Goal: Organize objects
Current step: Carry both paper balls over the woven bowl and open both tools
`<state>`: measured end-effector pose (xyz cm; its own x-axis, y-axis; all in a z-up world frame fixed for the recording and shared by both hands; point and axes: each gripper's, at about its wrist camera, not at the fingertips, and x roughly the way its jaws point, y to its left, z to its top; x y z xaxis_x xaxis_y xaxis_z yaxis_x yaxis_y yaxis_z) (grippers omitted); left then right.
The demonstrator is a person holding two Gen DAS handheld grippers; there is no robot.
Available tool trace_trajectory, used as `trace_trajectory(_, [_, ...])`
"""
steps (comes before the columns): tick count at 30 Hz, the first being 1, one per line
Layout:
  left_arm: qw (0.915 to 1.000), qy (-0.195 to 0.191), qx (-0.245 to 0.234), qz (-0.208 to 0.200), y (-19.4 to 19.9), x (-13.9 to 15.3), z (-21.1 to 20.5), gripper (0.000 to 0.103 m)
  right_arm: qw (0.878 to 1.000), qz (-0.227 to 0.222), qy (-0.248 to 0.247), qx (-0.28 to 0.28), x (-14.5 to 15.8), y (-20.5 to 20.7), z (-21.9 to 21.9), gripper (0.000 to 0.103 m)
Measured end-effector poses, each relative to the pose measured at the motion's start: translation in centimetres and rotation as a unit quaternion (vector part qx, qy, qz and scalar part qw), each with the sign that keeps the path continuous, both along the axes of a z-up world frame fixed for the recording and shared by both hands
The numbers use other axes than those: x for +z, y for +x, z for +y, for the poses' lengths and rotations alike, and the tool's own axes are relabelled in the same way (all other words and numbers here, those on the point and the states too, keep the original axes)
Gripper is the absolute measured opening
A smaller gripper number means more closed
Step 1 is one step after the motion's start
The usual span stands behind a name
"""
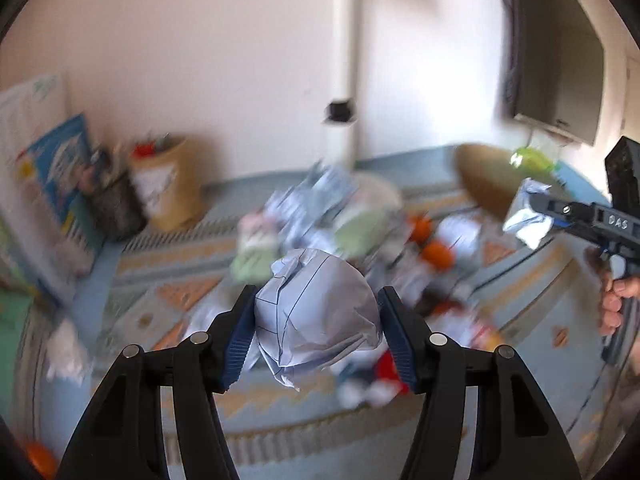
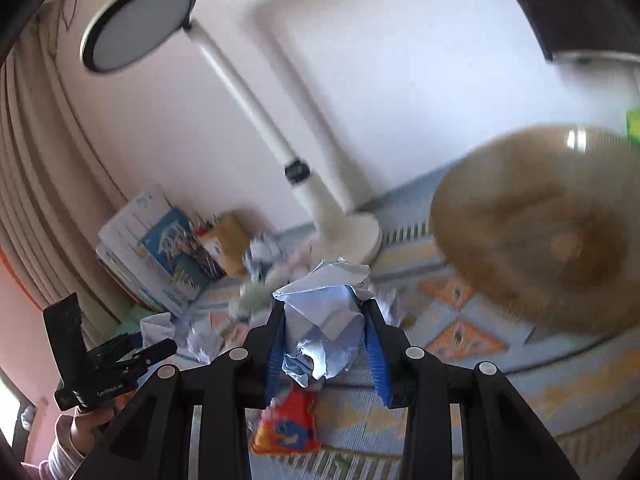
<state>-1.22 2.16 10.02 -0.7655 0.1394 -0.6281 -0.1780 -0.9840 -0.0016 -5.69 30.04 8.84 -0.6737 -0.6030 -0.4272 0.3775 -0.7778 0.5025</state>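
Observation:
A pale blue crumpled paper ball (image 1: 316,312) sits between the blue pads of my left gripper (image 1: 318,300), which is shut on it above the rug. My right gripper (image 2: 324,308) is shut on a second, smaller wad of crumpled paper (image 2: 326,320), also lifted off the rug. In the left wrist view the right gripper (image 1: 538,210) shows at the right edge with its paper wad (image 1: 526,220). The left gripper (image 2: 160,348) shows at lower left in the right wrist view, held by a hand (image 2: 86,424). More crumpled papers, cloths and orange things (image 1: 332,224) lie blurred in a pile on the rug.
A patterned blue and orange rug (image 2: 460,344) covers the floor. A round woven basket (image 2: 532,232) stands at the right, a white lamp base (image 2: 352,236) by the wall. A brown paper bag (image 1: 168,184) and leaning books (image 1: 52,184) stand at the left. A red-orange snack packet (image 2: 288,424) lies under my right gripper.

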Motion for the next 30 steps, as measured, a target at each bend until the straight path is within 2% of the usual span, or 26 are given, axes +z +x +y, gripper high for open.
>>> trace_trajectory(5, [0.9983,-0.018,-0.052,0.017,-3.7,2.7,5.8,0.058,1.000,0.011,0.003,-0.028,3.1,-2.1,3.3,0.036])
trace_trajectory(11, [0.9909,-0.007,-0.134,0.008,-9.4,3.7,14.9,0.058,0.994,-0.011,0.016,-0.103,5.0,-5.2,8.8,0.036])
trace_trajectory(16, [0.9823,-0.011,-0.187,-0.015,-13.7,2.7,22.2,0.059,0.990,-0.038,0.035,-0.130,4.5,-7.4,11.6,0.036])
trace_trajectory(22, [0.9751,-0.025,-0.215,-0.050,-16.4,0.1,27.6,0.060,0.982,-0.067,0.055,-0.170,3.4,-8.4,14.2,0.036])
trace_trajectory(25, [0.9730,-0.013,-0.221,-0.064,-16.6,-0.5,28.1,0.071,0.981,-0.072,0.057,-0.173,3.1,-8.7,14.3,0.040])
trace_trajectory(26, [0.9716,-0.010,-0.224,-0.075,-16.7,-0.8,28.2,0.090,0.981,-0.073,0.048,-0.172,2.9,-8.7,14.5,0.056])
trace_trajectory(27, [0.9680,-0.005,-0.230,-0.099,-17.3,-1.1,28.6,0.102,0.981,-0.077,0.034,-0.176,2.7,-8.7,14.9,0.092])
trace_trajectory(28, [0.9648,0.004,-0.238,-0.112,-17.5,-1.3,28.7,0.103,0.979,-0.083,0.025,-0.182,2.6,-8.8,15.1,0.103])
trace_trajectory(30, [0.9650,0.012,-0.238,-0.109,-17.1,-1.0,28.2,0.103,0.975,-0.108,0.001,-0.193,2.1,-9.1,15.7,0.103])
